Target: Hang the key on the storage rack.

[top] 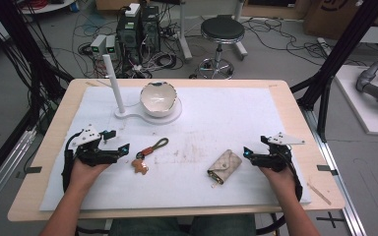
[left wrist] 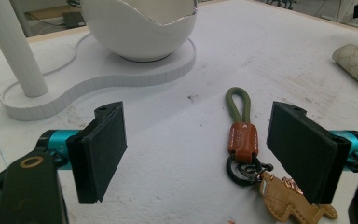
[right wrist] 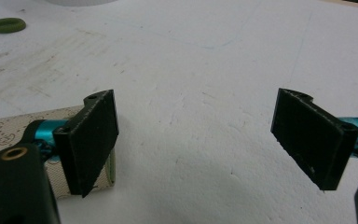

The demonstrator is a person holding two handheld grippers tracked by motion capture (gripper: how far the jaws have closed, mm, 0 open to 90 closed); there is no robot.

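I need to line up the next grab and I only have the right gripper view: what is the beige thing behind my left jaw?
Observer: A beige patterned key pouch, lying flat just inboard of the right tongs.
Operator: And the green loop at top left?
Observer: It belongs to a keychain with a tan leather charm, beside the open left tongs.
Operator: Anything beyond it?
Observer: A white bowl on a white stand with a post.

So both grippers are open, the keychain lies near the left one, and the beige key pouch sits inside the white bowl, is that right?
Not quite. The beige key pouch lies flat on the white mat beside the right gripper, not in the white bowl; the high view shows it. The rest holds.
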